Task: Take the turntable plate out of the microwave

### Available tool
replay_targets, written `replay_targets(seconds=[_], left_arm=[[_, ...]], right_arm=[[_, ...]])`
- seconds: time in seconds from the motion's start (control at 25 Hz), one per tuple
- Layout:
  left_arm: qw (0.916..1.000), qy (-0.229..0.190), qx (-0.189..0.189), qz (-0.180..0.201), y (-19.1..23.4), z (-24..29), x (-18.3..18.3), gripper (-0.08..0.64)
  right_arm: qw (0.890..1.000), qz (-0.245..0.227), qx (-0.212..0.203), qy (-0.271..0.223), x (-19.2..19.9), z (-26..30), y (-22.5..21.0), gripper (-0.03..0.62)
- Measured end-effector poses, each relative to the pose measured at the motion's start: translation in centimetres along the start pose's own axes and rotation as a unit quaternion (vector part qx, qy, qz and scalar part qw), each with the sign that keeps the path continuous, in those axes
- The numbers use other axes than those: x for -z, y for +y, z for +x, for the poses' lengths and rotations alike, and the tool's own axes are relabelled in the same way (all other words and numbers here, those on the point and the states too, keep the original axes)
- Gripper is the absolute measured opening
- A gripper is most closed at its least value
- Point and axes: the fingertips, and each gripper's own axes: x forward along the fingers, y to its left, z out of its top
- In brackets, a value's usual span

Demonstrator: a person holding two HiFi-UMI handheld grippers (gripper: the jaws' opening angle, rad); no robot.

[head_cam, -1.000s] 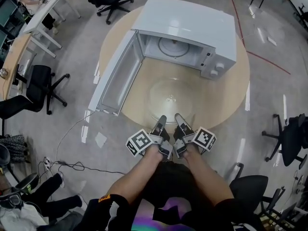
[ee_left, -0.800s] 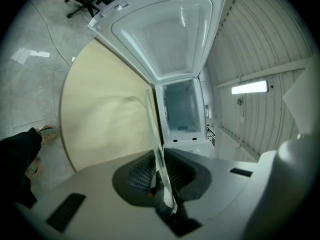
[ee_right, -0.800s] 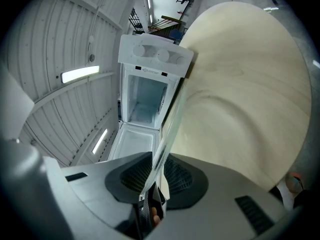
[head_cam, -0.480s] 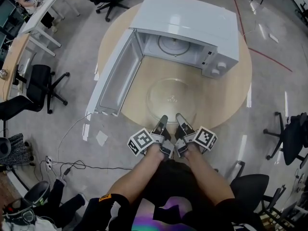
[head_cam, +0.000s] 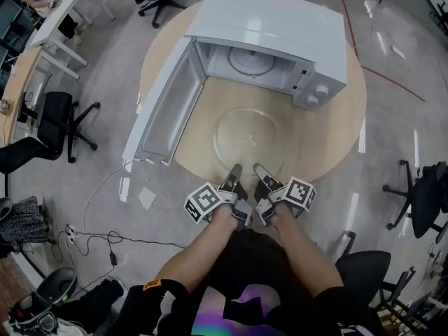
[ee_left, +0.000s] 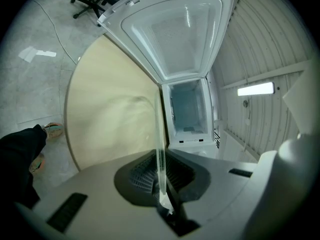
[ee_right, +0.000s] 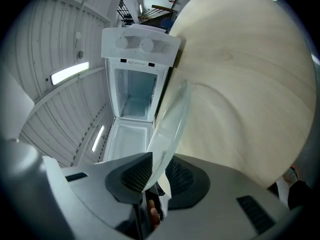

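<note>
- Wooden round table carried everything. The white microwave sat at its far side, with its door swung wide to the left.
- Inside, the cavity floor showed bare, with only a round ring mark and no plate in there.
- The glass plate lay out over the table, right in front of the opening and fully clear of it.
- Over the last second it had barely shifted. I judged the removal as good as done, with only the letting go left.
- Whether it rested on the wood or hung just above it, I could not tell.
- The left gripper was clamped on the plate's near rim, its jaws closed down to the thickness of the glass.
- The right gripper, just beside it, pinched the same rim the same way.
</note>
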Motion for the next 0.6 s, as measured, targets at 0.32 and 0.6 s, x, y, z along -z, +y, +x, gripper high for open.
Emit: replay_targets(seconds=[0.32,0.6], left_arm=[[1.0,0.001,-0.009,-0.002,0.8,0.0,0.6,0.075],[0.9999,0.001,-0.014,0.0,1.8,-0.1,0.7,0.074]], right_arm=[[1.0,0.022,-0.017,0.012,0.5,-1.3,-0.5,0.075],[0.998,0.045,-0.034,-0.002,1.6,-3.3,-0.9,0.075]])
